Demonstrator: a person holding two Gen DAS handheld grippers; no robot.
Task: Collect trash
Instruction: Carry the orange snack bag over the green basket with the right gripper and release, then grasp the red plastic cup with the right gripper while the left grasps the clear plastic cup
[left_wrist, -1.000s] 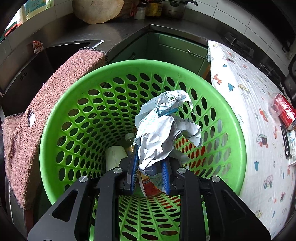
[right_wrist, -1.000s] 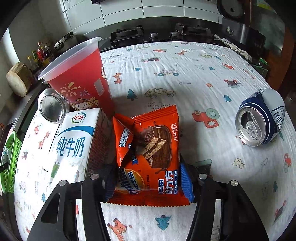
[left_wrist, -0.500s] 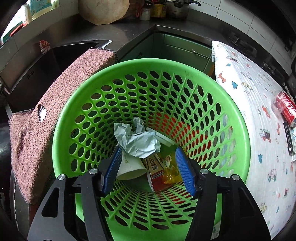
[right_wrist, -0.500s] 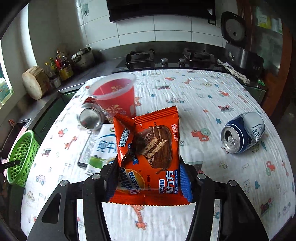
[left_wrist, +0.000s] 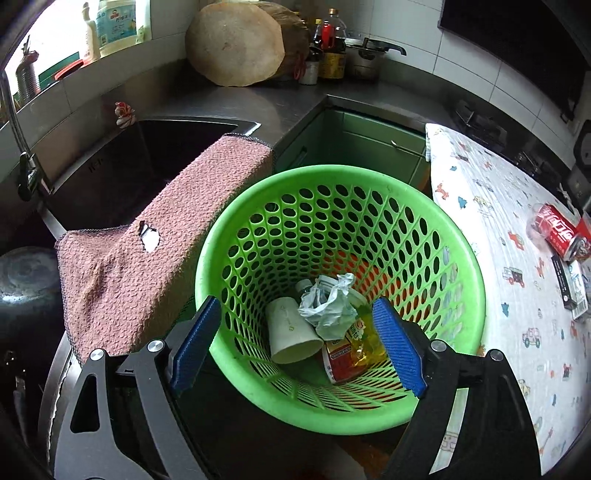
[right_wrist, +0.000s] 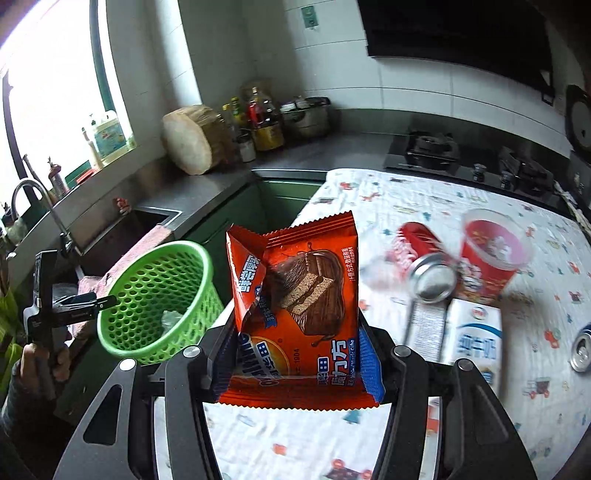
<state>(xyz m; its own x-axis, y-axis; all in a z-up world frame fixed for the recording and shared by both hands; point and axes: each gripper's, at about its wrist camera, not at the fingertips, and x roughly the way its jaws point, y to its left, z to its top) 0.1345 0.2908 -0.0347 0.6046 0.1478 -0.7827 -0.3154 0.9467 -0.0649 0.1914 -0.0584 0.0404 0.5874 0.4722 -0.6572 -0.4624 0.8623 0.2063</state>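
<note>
Left gripper (left_wrist: 295, 343): jaws have just been opening and stand wide apart, nothing between the pads; it hangs above the mouth of the green basket (left_wrist: 461, 258).
Basket contents: a crumpled paper (left_wrist: 328, 308) lies at the bottom, ahead of and between the left fingers, on top of a paper cup (left_wrist: 291, 334) and a small red carton (left_wrist: 341, 356); beside the carton is some yellow film.
Right gripper (right_wrist: 297, 363): clenched on the orange snack wrapper (right_wrist: 303, 295), blue pads pressing its two lower side edges, the wrapper standing up from between the fingers.
Wrapper, place: held in the air over the near edge of the table (right_wrist: 424, 195), with the basket ahead and to the left of the right fingers.
Wrapper, handling: I judge it light, thin and crinkly, slick foil that can slide out of a weak pinch; one top corner is folded over. The low hold across its width looks sound; a firmer bite nearer the middle would be safer.
Still on the table: a red can (right_wrist: 417, 243), a red cup (right_wrist: 491, 251), a milk carton (right_wrist: 476, 336) and a blue can (right_wrist: 585, 349), all to the right of the right fingers.
Cans and carton, handling: likely light and empty, easily dented; take each across its body.
Risk: the wrapper may flutter or catch the basket rim on release.
</note>
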